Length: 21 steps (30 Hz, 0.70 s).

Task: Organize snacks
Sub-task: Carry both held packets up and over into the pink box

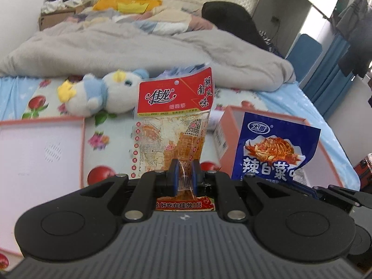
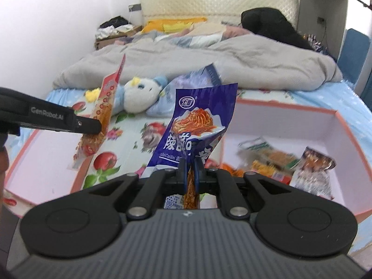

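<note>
My left gripper (image 1: 184, 174) is shut on the lower part of a red snack packet (image 1: 174, 107) with a clear window that shows orange strips. The packet stands upright above the bed. In the right wrist view the same packet (image 2: 105, 107) is edge-on, pinched by the left gripper (image 2: 98, 125). My right gripper (image 2: 191, 173) is shut on the bottom of a blue packet (image 2: 200, 121) with a picture of spicy cabbage. That blue packet (image 1: 274, 148) hangs right of the red one, above the right-hand box.
Two pink-rimmed white boxes lie on the flowered sheet: a bare one on the left (image 2: 46, 162) and one on the right (image 2: 290, 125) holding several snack packets (image 2: 274, 160). Behind them are a plush toy (image 2: 141, 95) and a grey duvet (image 2: 232, 62).
</note>
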Each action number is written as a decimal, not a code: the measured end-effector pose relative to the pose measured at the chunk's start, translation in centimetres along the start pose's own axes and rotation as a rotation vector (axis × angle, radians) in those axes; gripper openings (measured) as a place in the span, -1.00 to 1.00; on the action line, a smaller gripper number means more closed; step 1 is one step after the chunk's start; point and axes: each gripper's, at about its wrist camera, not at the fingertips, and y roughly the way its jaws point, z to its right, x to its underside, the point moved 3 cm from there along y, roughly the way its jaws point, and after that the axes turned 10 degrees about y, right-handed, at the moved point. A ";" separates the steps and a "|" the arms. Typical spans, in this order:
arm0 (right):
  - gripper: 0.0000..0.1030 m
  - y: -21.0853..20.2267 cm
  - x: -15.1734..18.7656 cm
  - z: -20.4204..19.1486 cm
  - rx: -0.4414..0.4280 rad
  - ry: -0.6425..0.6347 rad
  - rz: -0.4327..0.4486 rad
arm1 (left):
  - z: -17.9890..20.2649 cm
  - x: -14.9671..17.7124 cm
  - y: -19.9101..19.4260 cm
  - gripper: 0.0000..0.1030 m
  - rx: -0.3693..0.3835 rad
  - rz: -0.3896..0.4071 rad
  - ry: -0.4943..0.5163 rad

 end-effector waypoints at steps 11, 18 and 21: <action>-0.82 -1.9 -3.9 4.0 0.054 0.055 0.090 | 3.9 -5.1 -1.2 -0.74 0.034 0.062 0.060; -0.82 -2.8 -5.2 7.0 0.090 0.081 0.122 | 8.7 -7.9 -0.9 -0.74 0.089 0.093 0.123; -0.81 -2.8 -5.7 8.7 0.112 0.117 0.131 | 10.9 -8.7 0.0 -0.74 0.103 0.087 0.147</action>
